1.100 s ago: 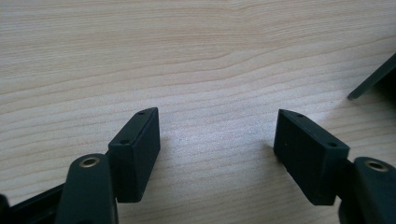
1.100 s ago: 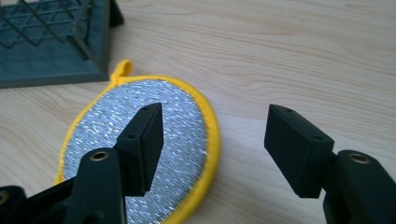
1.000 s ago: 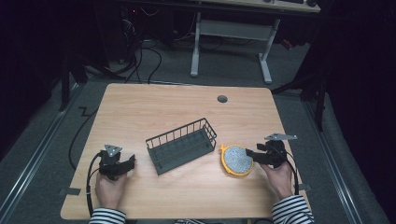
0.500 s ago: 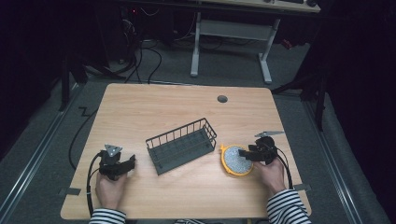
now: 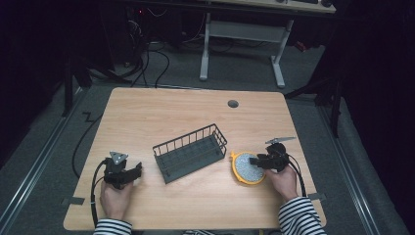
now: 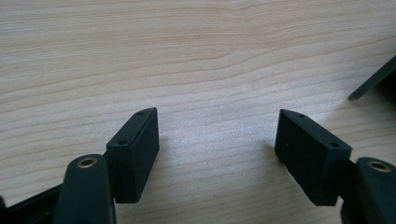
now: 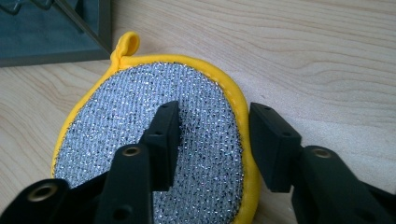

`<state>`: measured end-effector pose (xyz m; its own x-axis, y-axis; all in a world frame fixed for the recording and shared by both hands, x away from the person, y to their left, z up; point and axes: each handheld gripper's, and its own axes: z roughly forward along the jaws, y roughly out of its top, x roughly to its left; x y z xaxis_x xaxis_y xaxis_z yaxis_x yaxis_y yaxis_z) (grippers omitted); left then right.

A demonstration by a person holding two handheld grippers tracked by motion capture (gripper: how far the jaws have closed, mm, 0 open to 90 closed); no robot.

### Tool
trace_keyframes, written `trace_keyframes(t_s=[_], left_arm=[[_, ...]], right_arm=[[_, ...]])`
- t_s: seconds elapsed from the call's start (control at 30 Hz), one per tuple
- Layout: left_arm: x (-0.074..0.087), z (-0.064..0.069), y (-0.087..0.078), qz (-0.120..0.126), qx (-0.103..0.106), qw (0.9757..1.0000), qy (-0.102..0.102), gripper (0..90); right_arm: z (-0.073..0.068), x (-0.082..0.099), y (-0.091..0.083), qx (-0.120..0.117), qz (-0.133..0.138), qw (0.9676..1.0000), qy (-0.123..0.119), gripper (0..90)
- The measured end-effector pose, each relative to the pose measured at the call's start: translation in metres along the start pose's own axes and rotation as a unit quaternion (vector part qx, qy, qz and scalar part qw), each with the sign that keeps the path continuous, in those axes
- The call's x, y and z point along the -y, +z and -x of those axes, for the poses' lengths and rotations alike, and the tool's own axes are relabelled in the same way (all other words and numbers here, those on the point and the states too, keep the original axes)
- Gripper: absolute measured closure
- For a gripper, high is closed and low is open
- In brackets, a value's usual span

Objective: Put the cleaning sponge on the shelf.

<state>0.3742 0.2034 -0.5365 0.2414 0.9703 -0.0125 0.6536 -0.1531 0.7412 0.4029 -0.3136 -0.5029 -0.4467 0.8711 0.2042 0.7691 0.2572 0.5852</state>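
A round scouring pad with a glittery silver mesh face and a yellow fabric rim (image 5: 248, 169) lies flat on the light wooden surface (image 5: 195, 112), toward its near right part, with its small yellow hanging loop pointing at the dark wire basket (image 5: 190, 152) that stands just to its left, close but apart from it. The right tongs (image 5: 254, 160), held in the person's right hand (image 5: 283, 181), reach over the pad's right edge; in the right gripper view (image 7: 212, 140) one jaw sits above the silver mesh and the other just outside the yellow rim, so the rim lies between them. Their jaws have just been closing, yet a gap shows on both sides and the pads do not press the pad, so they are released. The left tongs (image 5: 137, 169), in the left hand (image 5: 116, 198) at the near left, are well apart from the basket; in the left gripper view (image 6: 217, 140) they stand wide, released, with bare wood between them.
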Motion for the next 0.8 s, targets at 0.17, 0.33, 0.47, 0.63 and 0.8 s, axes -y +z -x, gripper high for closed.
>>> trace_keyframes(t_s=[0.17,0.33,0.47,0.63,0.8], left_arm=[[0.0000,0.0000,0.0000,0.000,0.000,1.0000,0.000,31.2],[0.0001,-0.0001,-0.0001,0.000,0.000,1.0000,0.000,31.1],[0.0004,0.0001,-0.0002,0.001,0.000,1.0000,0.000,31.1],[0.0006,0.0003,-0.0004,0.002,0.001,1.0000,0.000,31.1],[0.0006,0.0003,-0.0004,0.002,0.001,1.0000,0.000,31.1]], right_arm=[[-0.0009,-0.0016,-0.0011,0.004,-0.007,0.9999,-0.009,68.7],[-0.0008,-0.0025,-0.0023,0.001,-0.010,0.9999,-0.013,76.9],[-0.0031,-0.0030,-0.0028,0.007,-0.008,0.9997,-0.022,78.6],[-0.0079,-0.0040,-0.0044,0.022,-0.007,0.9989,-0.042,80.1],[-0.0080,-0.0047,-0.0072,0.017,0.000,0.9990,-0.040,80.7]])
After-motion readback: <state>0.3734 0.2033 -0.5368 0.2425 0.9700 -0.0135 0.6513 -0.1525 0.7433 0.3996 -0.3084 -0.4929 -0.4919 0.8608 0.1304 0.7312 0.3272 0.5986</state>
